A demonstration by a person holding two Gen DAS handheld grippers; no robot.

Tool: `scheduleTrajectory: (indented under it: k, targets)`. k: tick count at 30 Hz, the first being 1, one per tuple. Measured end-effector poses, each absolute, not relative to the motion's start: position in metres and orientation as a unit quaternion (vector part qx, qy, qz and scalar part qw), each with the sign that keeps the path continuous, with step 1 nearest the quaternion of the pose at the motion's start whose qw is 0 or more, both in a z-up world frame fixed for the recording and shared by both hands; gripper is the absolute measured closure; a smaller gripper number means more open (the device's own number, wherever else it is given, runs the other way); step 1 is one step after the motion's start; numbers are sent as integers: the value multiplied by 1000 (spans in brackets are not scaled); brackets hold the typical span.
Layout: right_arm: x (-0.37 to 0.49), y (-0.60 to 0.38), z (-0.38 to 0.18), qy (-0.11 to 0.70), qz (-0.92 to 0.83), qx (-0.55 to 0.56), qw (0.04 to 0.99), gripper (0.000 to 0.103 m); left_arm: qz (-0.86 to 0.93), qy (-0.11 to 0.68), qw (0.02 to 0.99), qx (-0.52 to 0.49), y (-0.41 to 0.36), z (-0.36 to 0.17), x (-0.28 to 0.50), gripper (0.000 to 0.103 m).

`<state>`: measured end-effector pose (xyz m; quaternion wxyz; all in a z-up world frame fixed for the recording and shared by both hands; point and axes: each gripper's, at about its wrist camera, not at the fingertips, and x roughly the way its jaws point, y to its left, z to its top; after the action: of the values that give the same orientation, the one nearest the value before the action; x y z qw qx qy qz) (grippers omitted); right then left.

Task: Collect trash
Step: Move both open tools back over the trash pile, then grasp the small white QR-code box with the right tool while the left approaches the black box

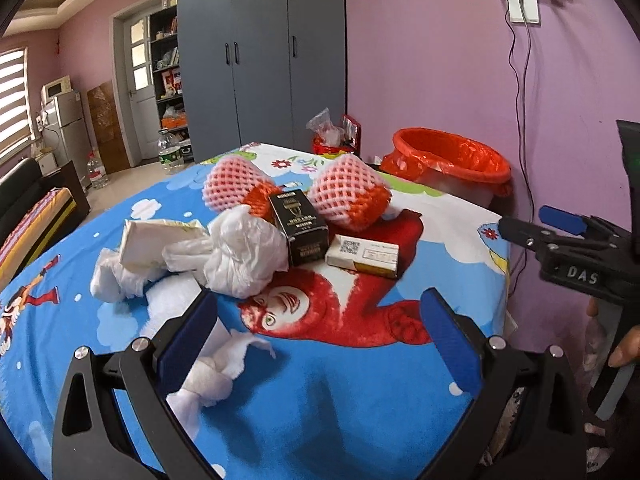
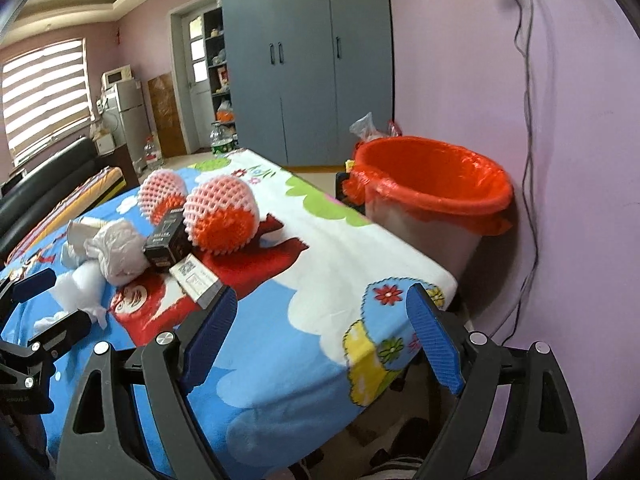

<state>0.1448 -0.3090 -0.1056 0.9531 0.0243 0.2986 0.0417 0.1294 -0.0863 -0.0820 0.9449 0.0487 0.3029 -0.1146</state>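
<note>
Trash lies on a table with a cartoon cloth (image 1: 340, 380): two pink and orange foam fruit nets (image 1: 352, 194) (image 1: 234, 186), a black box (image 1: 298, 226), a small white and yellow box (image 1: 362, 256), a white plastic bag (image 1: 240, 254), a white packet (image 1: 156, 242) and crumpled tissue (image 1: 212, 376). My left gripper (image 1: 320, 326) is open and empty above the cloth, near the tissue. My right gripper (image 2: 322, 312) is open and empty over the table's right corner, its left finger beside the small box (image 2: 196, 278). A bin with a red liner (image 2: 432, 188) stands beyond the table by the wall.
A purple wall (image 1: 460, 60) with hanging cables is on the right. A grey wardrobe (image 1: 260, 52), a door, shelves, a fridge (image 1: 68, 128) and water bottles are at the back. A black sofa (image 2: 44, 196) is at the left.
</note>
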Motion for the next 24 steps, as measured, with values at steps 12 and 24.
scheduleTrajectory:
  k: [12,24]
  targets:
    - [163,-297,-128,324,65,15,944,25,-122,337,933,39,-88,-106,145,5]
    - [187,-260,-142,353,129,-13,926,31,-31,359,933,3,-41,-106,167,5]
